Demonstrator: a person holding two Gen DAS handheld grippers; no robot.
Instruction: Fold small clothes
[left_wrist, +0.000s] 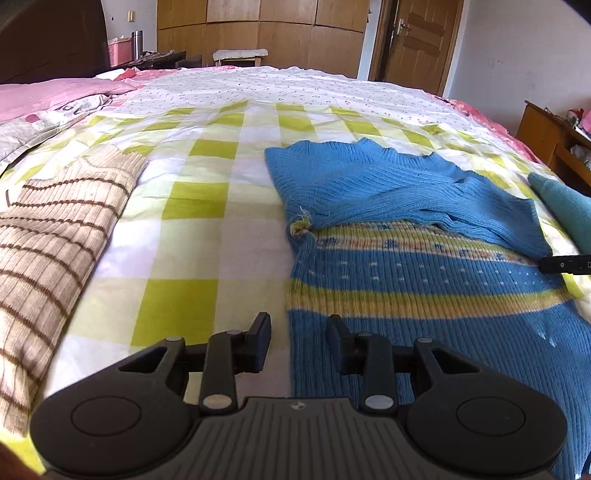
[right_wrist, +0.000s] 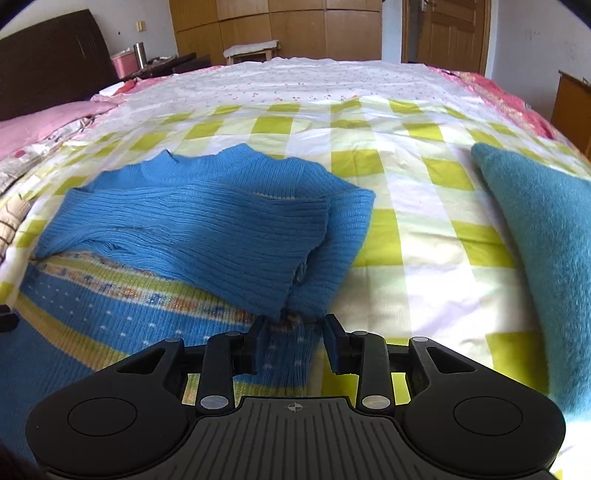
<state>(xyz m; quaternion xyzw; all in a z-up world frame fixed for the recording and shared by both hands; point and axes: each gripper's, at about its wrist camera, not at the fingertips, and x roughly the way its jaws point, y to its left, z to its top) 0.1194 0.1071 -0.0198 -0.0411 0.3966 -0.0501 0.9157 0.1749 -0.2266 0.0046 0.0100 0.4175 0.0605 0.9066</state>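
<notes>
My left gripper (left_wrist: 298, 341) and right gripper (right_wrist: 293, 341) both gape empty, straddling opposite side edges of the blue knitted sweater (left_wrist: 402, 236) on the checked sheet (left_wrist: 192, 236).

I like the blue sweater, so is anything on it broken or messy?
Yes. The blue sweater has a frayed spot with loose yellowish threads at its left edge, where the folded sleeve meets the striped band. It looks like torn knitting.
</notes>
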